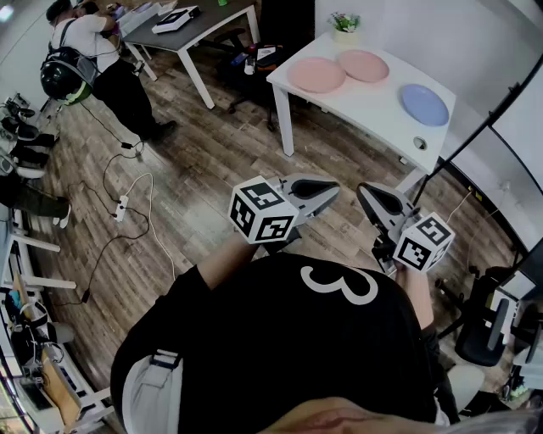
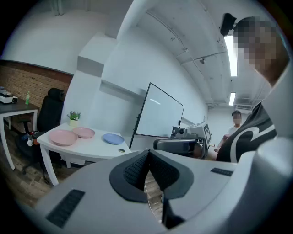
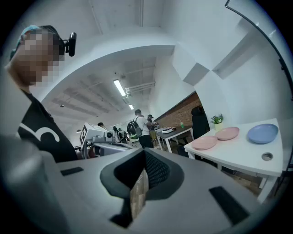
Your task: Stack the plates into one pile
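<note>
Three plates lie apart on a white table (image 1: 373, 106): a pink plate (image 1: 316, 75), a second pink plate (image 1: 363, 65) and a blue plate (image 1: 424, 104). They also show in the left gripper view as pink plate (image 2: 63, 136), pink plate (image 2: 84, 132) and blue plate (image 2: 113, 138), and in the right gripper view as pink plate (image 3: 204, 142), pink plate (image 3: 227, 133) and blue plate (image 3: 263, 133). My left gripper (image 1: 327, 188) and right gripper (image 1: 366, 191) are held over the wooden floor, well short of the table. Both are shut with nothing between their pads.
A small potted plant (image 1: 344, 25) stands at the table's far corner, and a round grommet (image 1: 419, 142) sits near the blue plate. A whiteboard (image 2: 158, 112) stands right of the table. A person with a backpack (image 1: 85, 51), a grey table (image 1: 199, 25) and floor cables (image 1: 127, 203) are to the left.
</note>
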Motion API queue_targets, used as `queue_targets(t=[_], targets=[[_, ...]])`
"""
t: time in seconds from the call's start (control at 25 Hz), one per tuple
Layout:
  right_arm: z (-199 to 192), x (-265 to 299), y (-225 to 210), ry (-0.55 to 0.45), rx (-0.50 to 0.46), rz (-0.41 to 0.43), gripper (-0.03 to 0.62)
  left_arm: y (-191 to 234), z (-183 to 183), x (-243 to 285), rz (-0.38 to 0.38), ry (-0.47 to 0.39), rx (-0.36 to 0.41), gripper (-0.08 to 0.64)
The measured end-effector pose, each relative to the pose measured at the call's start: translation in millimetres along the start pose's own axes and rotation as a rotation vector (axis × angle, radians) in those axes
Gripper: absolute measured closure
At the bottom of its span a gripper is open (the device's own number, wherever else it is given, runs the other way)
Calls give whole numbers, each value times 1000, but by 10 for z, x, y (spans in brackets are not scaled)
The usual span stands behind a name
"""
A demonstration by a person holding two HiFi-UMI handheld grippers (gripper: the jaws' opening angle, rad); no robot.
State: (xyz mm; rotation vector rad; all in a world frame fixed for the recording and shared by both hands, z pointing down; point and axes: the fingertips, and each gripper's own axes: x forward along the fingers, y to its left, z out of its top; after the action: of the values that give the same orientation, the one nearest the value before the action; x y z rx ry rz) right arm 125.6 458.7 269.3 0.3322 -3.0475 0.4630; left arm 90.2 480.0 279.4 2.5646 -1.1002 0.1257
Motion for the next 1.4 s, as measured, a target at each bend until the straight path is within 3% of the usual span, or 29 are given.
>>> queue_targets(t=[0.68,0.96,1.4], targets=[[-55,-100,-120,40,-31,-51,566,-37,-11,93,12,21,7,543],[-139,-22,-200,66,-13,-42,566,94,-71,112,26,31,-34,543],[-164,186,-624,68,36,-73,566,527,-30,270,-15,-3,-152,543]])
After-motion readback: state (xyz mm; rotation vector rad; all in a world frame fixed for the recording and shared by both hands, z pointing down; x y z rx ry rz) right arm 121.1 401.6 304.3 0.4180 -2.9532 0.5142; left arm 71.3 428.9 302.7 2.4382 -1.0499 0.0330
